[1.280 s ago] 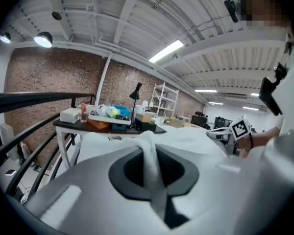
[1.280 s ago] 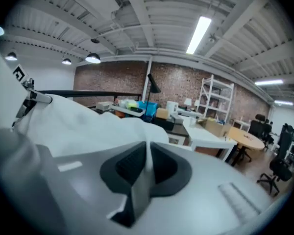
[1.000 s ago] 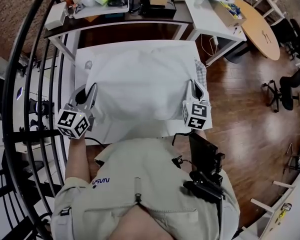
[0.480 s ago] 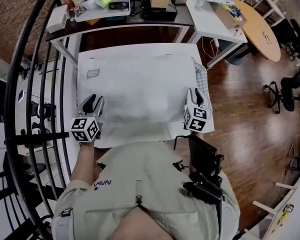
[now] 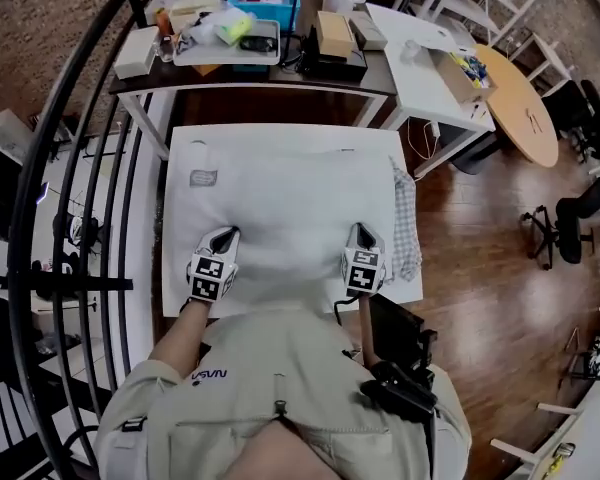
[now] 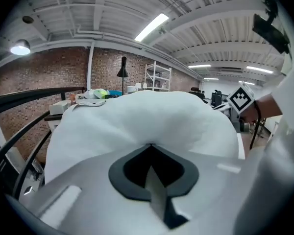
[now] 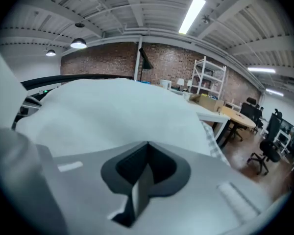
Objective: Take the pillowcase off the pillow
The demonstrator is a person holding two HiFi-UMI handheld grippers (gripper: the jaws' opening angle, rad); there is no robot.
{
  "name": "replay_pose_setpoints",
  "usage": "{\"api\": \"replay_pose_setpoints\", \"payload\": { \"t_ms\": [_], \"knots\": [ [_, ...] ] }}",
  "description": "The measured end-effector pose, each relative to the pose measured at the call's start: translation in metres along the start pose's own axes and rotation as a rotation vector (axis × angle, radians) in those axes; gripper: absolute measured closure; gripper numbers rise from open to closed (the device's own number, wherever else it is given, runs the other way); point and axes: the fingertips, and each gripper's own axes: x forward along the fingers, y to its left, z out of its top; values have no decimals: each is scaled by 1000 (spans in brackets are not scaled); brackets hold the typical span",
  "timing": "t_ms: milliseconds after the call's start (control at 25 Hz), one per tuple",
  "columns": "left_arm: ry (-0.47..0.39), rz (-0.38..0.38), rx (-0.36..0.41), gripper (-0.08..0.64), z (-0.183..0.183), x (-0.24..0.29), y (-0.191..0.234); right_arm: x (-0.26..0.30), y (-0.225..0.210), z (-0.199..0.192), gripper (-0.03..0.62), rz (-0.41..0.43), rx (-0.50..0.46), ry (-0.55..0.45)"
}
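- Head view: the pillow [image 5: 290,203] lies flat on a white table [image 5: 177,228], filling most of the top. It is in a plain white pillowcase [image 5: 310,163], which has a small grey label [image 5: 202,178] near its far left corner.
- The left gripper [image 5: 225,236] and right gripper [image 5: 358,233] sit on the pillow's near edge, well apart, one towards each near corner, and both point away from the person.
- A checked cloth [image 5: 407,218] lies along the pillow's right side. Past the table stands a cluttered desk [image 5: 260,63], with a black railing [image 5: 70,168] to the left.
- Left gripper view: only here does the left gripper's grip show. The jaws have just been closing and are now pressed together, nipping the white fabric, which puckers into a crease at the tips. The pillow bulges up behind them. The right gripper's marker cube [image 6: 241,98] shows at the right, and a brick wall [image 6: 54,72] and a shelf rack [image 6: 158,76] stand beyond.
- Right gripper view: these jaws have also just been closing and now meet with their tips in the pillowcase cloth, which rises smooth straight from them. From this side the checked cloth peeks out at the pillow's right edge, and an office chair [image 7: 267,148] stands on the wooden floor.
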Motion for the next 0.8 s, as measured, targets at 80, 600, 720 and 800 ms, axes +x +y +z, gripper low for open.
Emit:
{"api": "replay_pose_setpoints", "payload": {
  "t_ms": [80, 600, 720, 800],
  "knots": [
    [-37, 11, -27, 558, 7, -11, 0, -7, -3, 1, 588, -14, 15, -9],
    [-286, -39, -3, 558, 76, -91, -29, -116, 23, 60, 588, -95, 75, -233],
    [-293, -59, 33, 558, 80, -104, -43, -137, 27, 58, 589, -96, 57, -247],
    [-303, -44, 50, 558, 82, -117, -54, -148, 23, 51, 589, -100, 73, -246]
  ]
}}
